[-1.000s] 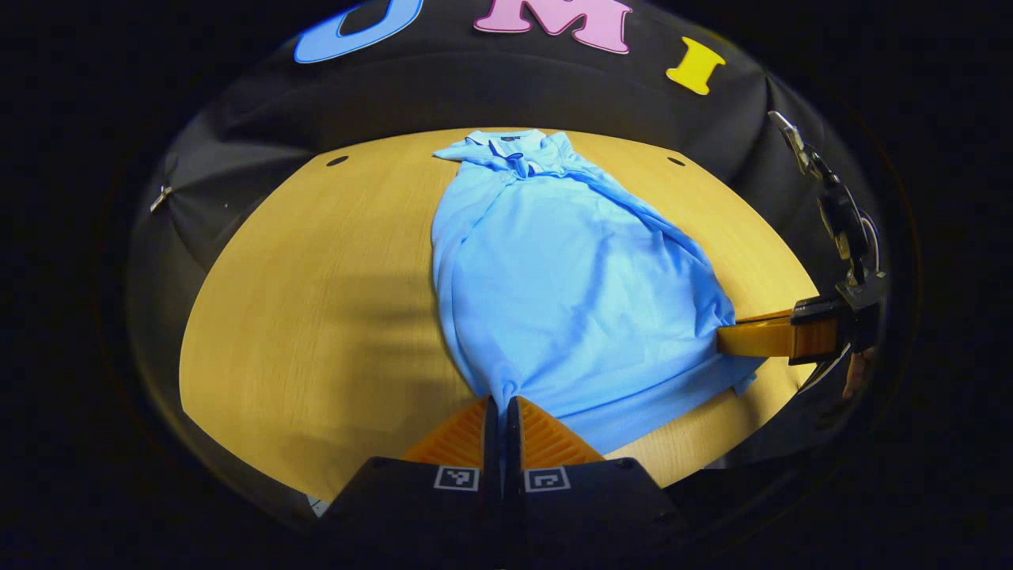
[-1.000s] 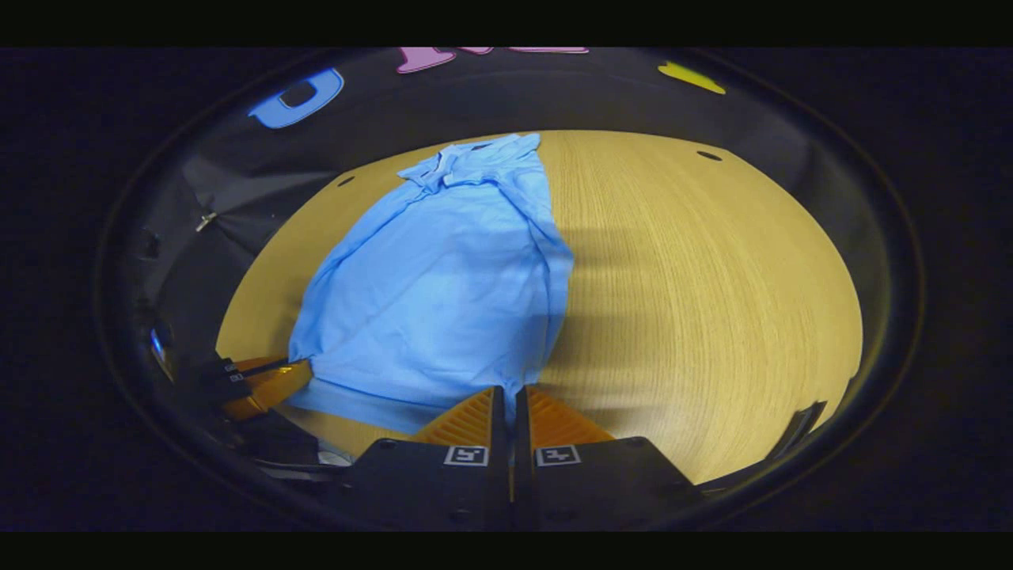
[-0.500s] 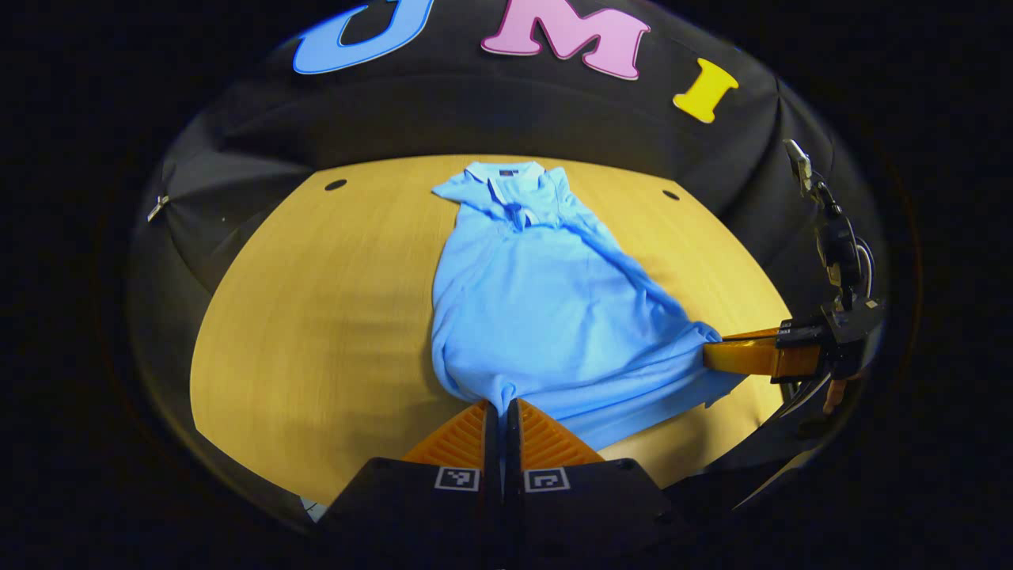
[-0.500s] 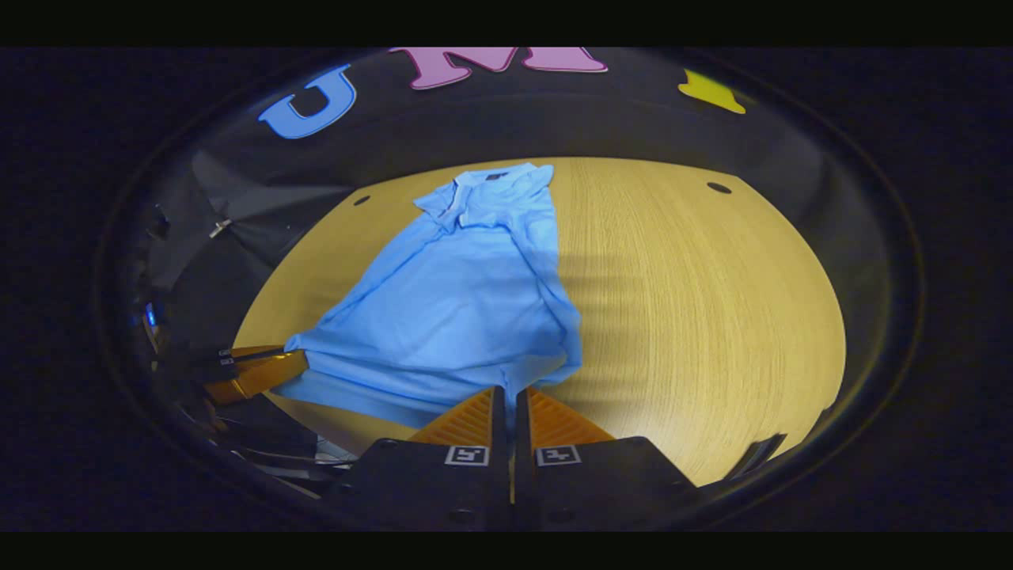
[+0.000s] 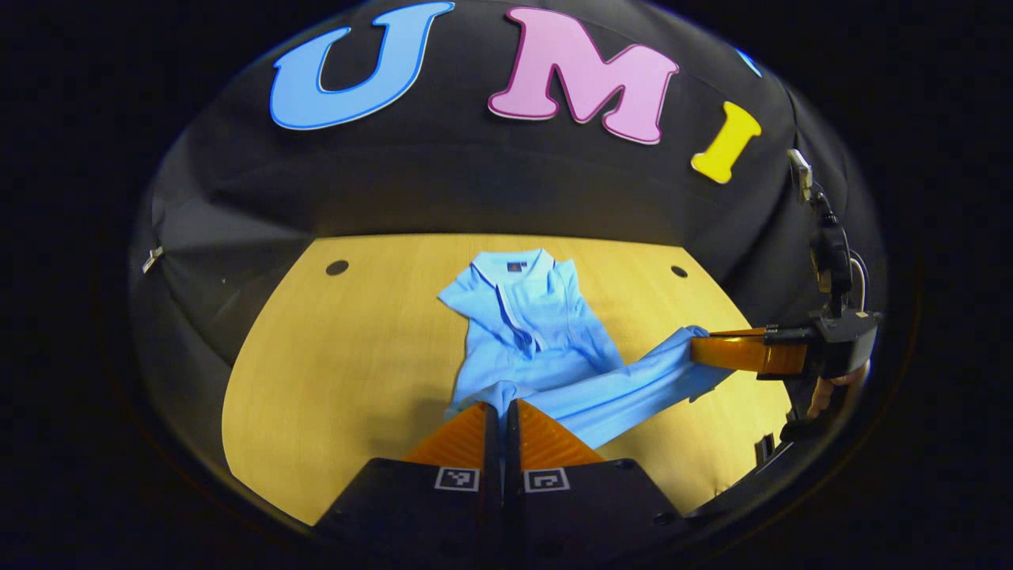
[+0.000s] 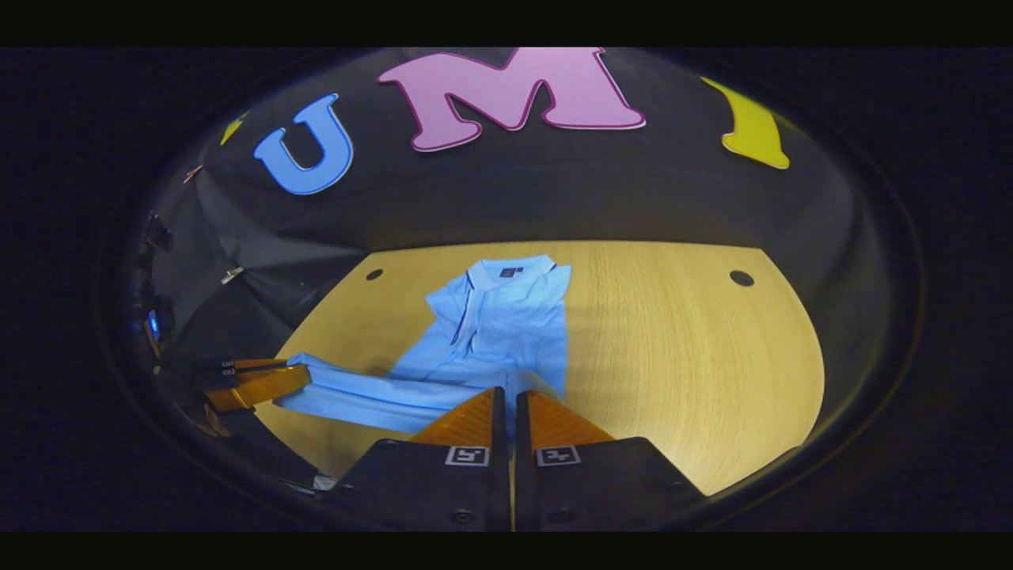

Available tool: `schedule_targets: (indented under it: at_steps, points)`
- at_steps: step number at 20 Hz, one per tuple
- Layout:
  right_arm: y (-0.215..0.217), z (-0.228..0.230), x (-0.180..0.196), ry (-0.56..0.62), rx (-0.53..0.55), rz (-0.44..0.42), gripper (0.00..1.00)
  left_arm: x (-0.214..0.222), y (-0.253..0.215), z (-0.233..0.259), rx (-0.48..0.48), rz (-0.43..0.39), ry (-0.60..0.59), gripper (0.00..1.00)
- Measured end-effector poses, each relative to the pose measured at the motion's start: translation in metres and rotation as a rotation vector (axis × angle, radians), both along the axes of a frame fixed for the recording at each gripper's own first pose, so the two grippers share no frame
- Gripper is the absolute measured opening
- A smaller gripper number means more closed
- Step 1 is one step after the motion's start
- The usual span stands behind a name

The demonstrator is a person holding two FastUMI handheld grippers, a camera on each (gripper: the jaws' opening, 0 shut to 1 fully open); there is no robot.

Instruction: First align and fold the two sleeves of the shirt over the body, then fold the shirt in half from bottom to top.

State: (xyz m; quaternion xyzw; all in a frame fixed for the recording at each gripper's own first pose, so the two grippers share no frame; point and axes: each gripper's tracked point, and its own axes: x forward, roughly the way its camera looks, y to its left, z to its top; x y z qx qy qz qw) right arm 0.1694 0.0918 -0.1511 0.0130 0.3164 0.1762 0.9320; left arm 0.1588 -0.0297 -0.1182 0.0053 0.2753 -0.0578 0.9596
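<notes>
Shirt (image 5: 538, 317), light blue with a collar, lying on the wooden table (image 5: 332, 372) with its collar toward the booth's far wall and its sleeves already folded in over the body, so that the garment reads as a narrow column. Its bottom hem is raised off the tabletop and stretched as a band between the two tools — one corner at each. Left gripper (image 5: 501, 412), seen at the bottom of the left gripper view, has its fingers closed together on the hem's left corner, with cloth bunching directly ahead of the tips. Right gripper (image 6: 511, 400), at the bottom of the right gripper view, is likewise closed narrow on the opposite corner; it also appears at the right edge of the left gripper view, fabric emerging from its tips and a hand partly visible behind it. Judged from this arrangement, the sleeve folds are complete and the final step — the bottom-to-top half fold — is under way, the hem lying roughly over the shirt's middle. The next move calls for carrying both corners evenly forward to the shoulders, keeping the hem taut and level, lowering it just beside the collar, and only then parting the fingers.
</notes>
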Motion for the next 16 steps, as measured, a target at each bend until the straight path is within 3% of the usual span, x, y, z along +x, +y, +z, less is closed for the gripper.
schedule_targets:
  at_steps: [1, 4, 5, 6, 8, 12, 13, 16]
  points:
    - [0.002, 0.009, 0.017, -0.02, 0.005, -0.002, 0.1, 0.017, 0.004, 0.009, 0.005, 0.008, -0.029, 0.06]
    - [0.014, 0.028, 0.066, -0.064, 0.004, 0.015, 0.07, 0.062, 0.01, 0.025, 0.028, 0.003, -0.063, 0.06]
    - [0.019, 0.032, 0.084, -0.084, -0.002, 0.024, 0.01, 0.08, 0.01, 0.029, 0.023, 0.002, -0.072, 0.11]
    - [0.022, 0.035, 0.1, -0.099, -0.01, 0.033, 0.01, 0.096, 0.012, 0.033, 0.022, 0.009, -0.082, 0.01]
    - [0.03, 0.037, 0.132, -0.122, -0.009, 0.05, 0.07, 0.132, 0.021, 0.036, 0.034, 0.021, -0.122, 0.06]
    - [0.039, 0.029, 0.2, -0.152, -0.03, 0.064, 0.01, 0.196, 0.032, 0.025, 0.003, 0.019, -0.132, 0.06]
    - [0.044, 0.024, 0.217, -0.161, -0.036, 0.068, 0.06, 0.216, 0.039, 0.023, 0.004, 0.032, -0.146, 0.06]
    - [0.054, 0.005, 0.265, -0.182, -0.051, 0.063, 0.07, 0.278, 0.05, 0.007, -0.014, 0.046, -0.157, 0.06]
